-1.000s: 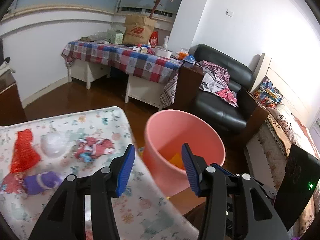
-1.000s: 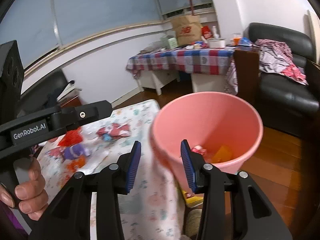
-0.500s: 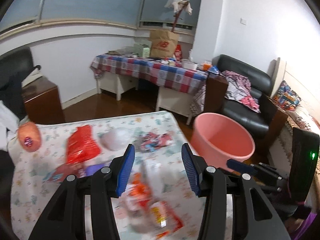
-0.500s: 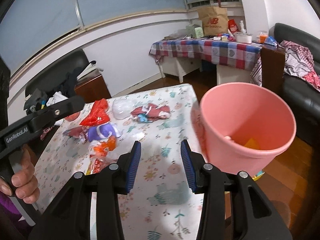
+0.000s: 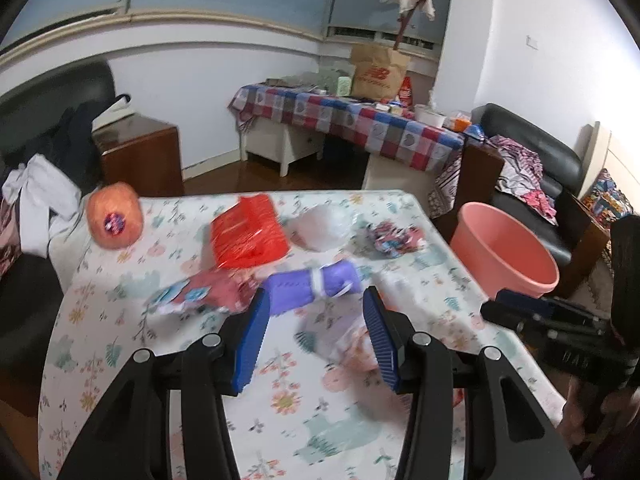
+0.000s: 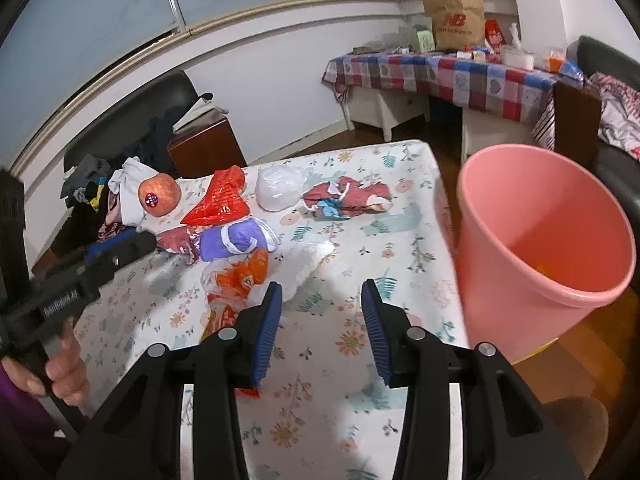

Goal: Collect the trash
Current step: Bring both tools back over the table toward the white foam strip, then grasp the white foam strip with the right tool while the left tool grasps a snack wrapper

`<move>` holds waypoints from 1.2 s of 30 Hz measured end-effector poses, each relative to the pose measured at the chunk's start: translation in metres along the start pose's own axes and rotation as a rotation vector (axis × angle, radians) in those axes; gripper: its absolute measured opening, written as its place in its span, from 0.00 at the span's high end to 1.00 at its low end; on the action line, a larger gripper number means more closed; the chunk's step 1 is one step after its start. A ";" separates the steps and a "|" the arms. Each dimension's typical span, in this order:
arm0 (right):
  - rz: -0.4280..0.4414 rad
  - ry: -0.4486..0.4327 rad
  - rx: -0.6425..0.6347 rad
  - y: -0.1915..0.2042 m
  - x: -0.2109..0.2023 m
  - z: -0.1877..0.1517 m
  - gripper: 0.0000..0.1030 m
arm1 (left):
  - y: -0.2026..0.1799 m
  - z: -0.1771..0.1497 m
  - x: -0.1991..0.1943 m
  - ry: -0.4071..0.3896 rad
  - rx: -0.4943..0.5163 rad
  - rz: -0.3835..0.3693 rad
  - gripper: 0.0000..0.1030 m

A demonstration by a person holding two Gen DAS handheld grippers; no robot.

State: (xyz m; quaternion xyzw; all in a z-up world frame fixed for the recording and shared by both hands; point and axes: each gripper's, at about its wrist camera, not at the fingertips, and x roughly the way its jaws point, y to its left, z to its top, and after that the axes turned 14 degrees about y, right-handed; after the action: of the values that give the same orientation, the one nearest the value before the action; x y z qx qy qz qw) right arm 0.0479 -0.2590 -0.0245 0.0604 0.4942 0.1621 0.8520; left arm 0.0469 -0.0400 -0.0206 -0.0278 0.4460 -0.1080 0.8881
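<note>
Trash lies on a table with a floral cloth (image 5: pixel 280 400): a red plastic bag (image 5: pixel 248 232), a white bag (image 5: pixel 320 228), a crumpled red-blue wrapper (image 5: pixel 394 236), a purple roll (image 5: pixel 316 286), a red-white wrapper (image 5: pixel 200 292) and an orange wrapper (image 6: pixel 240 276). A pink bin (image 6: pixel 544 240) stands at the table's right edge, with something yellow inside. My left gripper (image 5: pixel 316 336) is open and empty above the table, just short of the purple roll. My right gripper (image 6: pixel 322 322) is open and empty, left of the bin.
An apple with a sticker (image 5: pixel 114 220) sits at the table's far left. Clothes lie on a chair (image 6: pixel 104 184) to the left. A checked-cloth side table (image 5: pixel 352 120) and a black sofa (image 5: pixel 536 168) stand behind.
Both grippers swung left from over the pink bin back to the table. The bin slid to the right of both views, and the trash pile came to the middle.
</note>
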 end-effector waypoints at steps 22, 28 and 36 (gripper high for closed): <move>0.166 0.281 0.179 0.000 0.086 0.044 0.59 | -0.009 0.009 0.067 0.147 0.053 -0.210 0.76; 0.168 0.283 0.163 0.003 0.090 0.039 0.71 | -0.009 0.005 0.063 0.162 0.085 -0.221 0.76; 0.138 0.226 0.149 -0.007 0.064 0.025 0.72 | -0.012 -0.011 0.051 0.191 0.128 -0.184 0.68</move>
State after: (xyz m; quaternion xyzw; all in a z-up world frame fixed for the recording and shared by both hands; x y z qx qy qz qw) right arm 0.1006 -0.2426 -0.0661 0.1387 0.5923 0.1889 0.7709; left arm 0.0657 -0.0627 -0.0653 -0.0016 0.5162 -0.2193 0.8279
